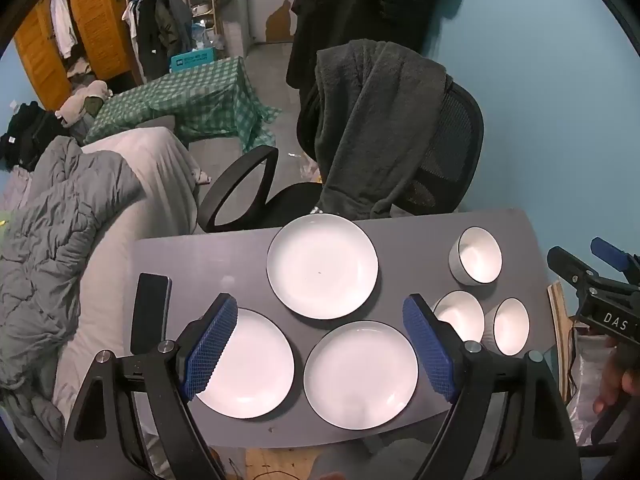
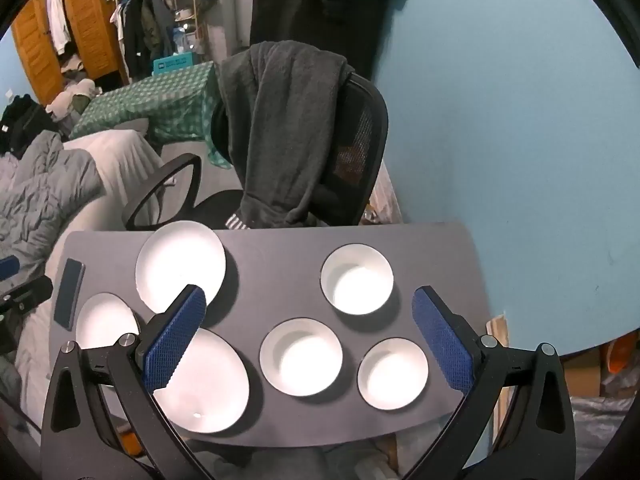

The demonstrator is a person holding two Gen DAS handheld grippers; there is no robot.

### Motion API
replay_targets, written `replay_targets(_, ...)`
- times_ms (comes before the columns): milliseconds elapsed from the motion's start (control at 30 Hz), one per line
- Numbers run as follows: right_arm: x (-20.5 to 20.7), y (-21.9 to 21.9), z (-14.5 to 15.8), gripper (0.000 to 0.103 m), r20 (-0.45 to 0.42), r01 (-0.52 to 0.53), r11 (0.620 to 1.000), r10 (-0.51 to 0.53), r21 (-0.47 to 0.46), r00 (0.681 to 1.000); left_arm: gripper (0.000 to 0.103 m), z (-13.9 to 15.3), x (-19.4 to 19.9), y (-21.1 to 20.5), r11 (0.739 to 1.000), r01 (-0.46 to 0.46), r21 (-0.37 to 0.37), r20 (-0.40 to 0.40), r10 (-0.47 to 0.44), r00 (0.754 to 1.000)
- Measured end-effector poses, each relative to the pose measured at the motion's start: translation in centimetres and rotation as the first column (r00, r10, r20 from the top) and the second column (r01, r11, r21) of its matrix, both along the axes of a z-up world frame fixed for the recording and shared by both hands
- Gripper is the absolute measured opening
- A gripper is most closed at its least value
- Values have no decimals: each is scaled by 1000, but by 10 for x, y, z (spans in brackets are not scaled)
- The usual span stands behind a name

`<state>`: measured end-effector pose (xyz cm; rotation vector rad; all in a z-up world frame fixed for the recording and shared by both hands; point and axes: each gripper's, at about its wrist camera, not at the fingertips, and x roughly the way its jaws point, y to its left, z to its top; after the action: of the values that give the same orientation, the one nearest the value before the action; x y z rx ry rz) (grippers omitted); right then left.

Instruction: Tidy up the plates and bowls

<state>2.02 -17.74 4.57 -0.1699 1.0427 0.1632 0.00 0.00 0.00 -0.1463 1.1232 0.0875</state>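
Three white plates with dark rims lie on the grey table (image 1: 224, 264): a far plate (image 1: 322, 266), a near-left plate (image 1: 252, 364) and a near-middle plate (image 1: 360, 374). Three white bowls stand to the right: a far bowl (image 1: 476, 255) and two near bowls (image 1: 460, 316) (image 1: 511, 326). My left gripper (image 1: 320, 352) is open and empty above the near plates. In the right wrist view my right gripper (image 2: 308, 340) is open and empty above the near bowls (image 2: 301, 356) (image 2: 393, 373), with the far bowl (image 2: 357, 279) beyond.
A dark phone (image 1: 150, 312) lies at the table's left edge. A black office chair (image 1: 440, 148) draped with a grey blanket stands behind the table against the blue wall. A bed with grey bedding (image 1: 80, 216) is on the left.
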Motion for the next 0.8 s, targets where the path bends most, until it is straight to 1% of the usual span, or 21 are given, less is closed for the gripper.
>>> replay_targets(133, 0, -2, 1, 101, -5, 0, 1000, 0, 4, 1000, 86, 3, 0, -1, 1000, -5, 10, 18, 5, 1000)
replay_targets(167, 0, -2, 1, 101, -7, 0, 1000, 0, 2, 1000, 86, -5, -6, -3, 1000, -7, 6, 18, 7, 1000)
replay_targets(233, 0, -3, 2, 101, -10, -1, 1000, 1, 8, 1000, 86, -6, -7, -5, 1000, 0, 8, 23, 0, 1000)
replay_targets(300, 1, -2, 4, 101, -7, -3, 1000, 3, 9, 1000, 86, -3, -10, -2, 1000, 3, -3, 30, -3, 1000)
replay_targets(500, -4, -4, 5, 101, -7, -15, 1000, 15, 24, 1000, 86, -6, -15, -1, 1000, -5, -19, 38, 6, 999)
replay_targets(533, -4, -4, 5, 101, -8, -15, 1000, 15, 23, 1000, 86, 4, -14, -1, 1000, -14, -26, 35, 15, 999)
replay_targets(800, -5, -3, 3, 101, -23, -19, 999, 20, 39, 1000, 86, 5, -18, 0, 999, -35, -20, 34, 35, 999)
